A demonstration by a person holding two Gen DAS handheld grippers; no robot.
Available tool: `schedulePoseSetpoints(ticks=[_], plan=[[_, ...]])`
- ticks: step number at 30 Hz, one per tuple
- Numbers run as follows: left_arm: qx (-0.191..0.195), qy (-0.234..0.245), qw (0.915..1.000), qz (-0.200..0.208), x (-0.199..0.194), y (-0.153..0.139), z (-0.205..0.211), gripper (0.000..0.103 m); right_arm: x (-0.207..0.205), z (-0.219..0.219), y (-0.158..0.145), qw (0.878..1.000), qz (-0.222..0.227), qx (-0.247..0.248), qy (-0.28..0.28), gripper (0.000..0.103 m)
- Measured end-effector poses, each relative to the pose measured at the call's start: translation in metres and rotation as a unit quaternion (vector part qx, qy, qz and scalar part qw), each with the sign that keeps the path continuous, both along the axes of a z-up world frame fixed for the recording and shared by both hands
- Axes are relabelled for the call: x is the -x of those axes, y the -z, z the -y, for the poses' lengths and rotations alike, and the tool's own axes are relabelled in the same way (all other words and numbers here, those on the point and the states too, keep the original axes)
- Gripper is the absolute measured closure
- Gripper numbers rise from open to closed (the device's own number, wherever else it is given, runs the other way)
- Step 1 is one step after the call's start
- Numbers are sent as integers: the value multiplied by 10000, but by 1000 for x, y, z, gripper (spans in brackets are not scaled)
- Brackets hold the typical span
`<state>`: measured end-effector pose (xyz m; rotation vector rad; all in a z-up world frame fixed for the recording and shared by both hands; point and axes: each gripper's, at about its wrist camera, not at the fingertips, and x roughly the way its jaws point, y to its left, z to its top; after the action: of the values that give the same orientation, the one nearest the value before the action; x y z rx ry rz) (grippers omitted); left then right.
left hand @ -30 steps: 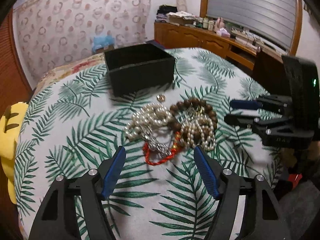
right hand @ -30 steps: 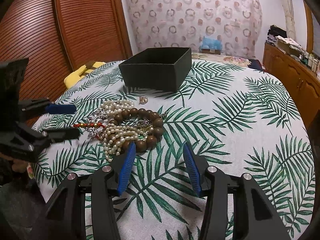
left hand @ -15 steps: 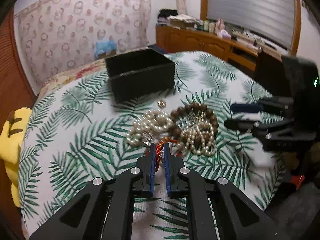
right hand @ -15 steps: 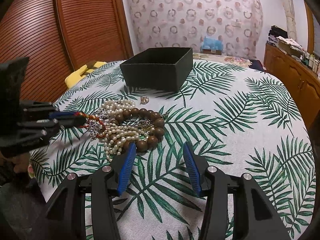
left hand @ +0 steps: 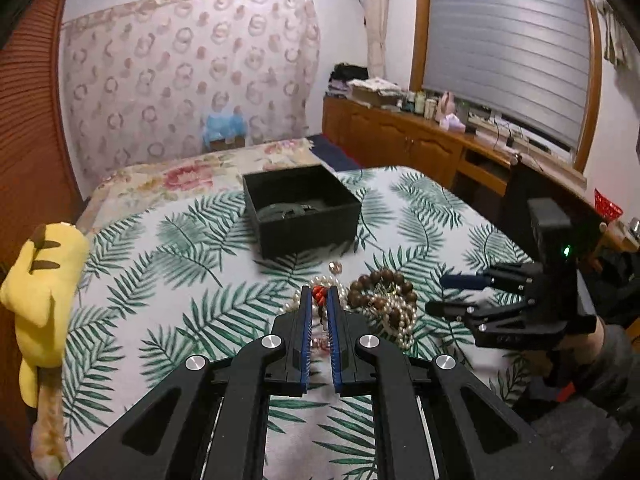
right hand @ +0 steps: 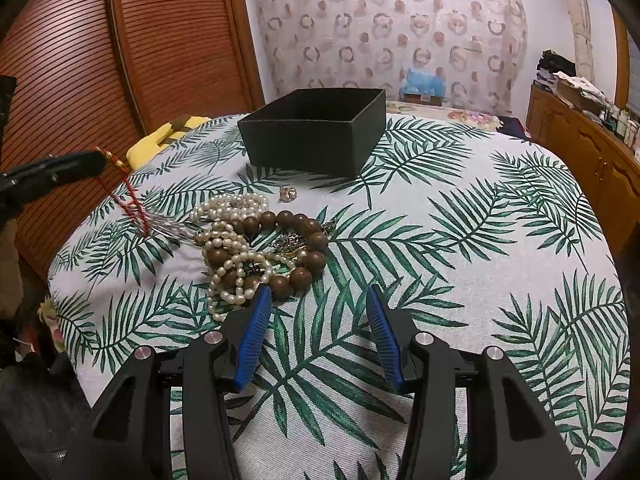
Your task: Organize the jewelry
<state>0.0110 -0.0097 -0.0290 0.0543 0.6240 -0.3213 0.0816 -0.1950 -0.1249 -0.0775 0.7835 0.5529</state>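
My left gripper (left hand: 319,294) is shut on a red cord bracelet (left hand: 319,294) and holds it lifted above the table; in the right wrist view the red cord (right hand: 127,196) hangs from it and drags a silver chain (right hand: 168,226). A pile of pearl strands (right hand: 232,240) and brown wooden beads (right hand: 308,248) lies mid-table. A small ring (right hand: 287,193) lies before the open black box (right hand: 316,130), which holds a dark green item (left hand: 288,212). My right gripper (right hand: 316,316) is open and empty, just right of the pile.
The round table has a palm-leaf cloth (right hand: 480,240). A yellow plush toy (left hand: 40,280) hangs at the table's left edge. A wooden cabinet (left hand: 420,148) stands at the back right, a bed (left hand: 180,172) behind the table.
My left gripper closed on the red cord bracelet and lifted it up out of the pile, pulling a silver chain with it. The right gripper has stayed open in place.
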Motion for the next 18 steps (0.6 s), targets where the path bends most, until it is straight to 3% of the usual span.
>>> schedulePoseSetpoints(ticks=[8,18], plan=[[13,-155,9992,359,3,-25,-12,97,2,-2,-2,10000,44,69,9,51],[59,-379,9989,272,5,-16,-31,96,4,-24,-17,9992,170,163,-313,51]])
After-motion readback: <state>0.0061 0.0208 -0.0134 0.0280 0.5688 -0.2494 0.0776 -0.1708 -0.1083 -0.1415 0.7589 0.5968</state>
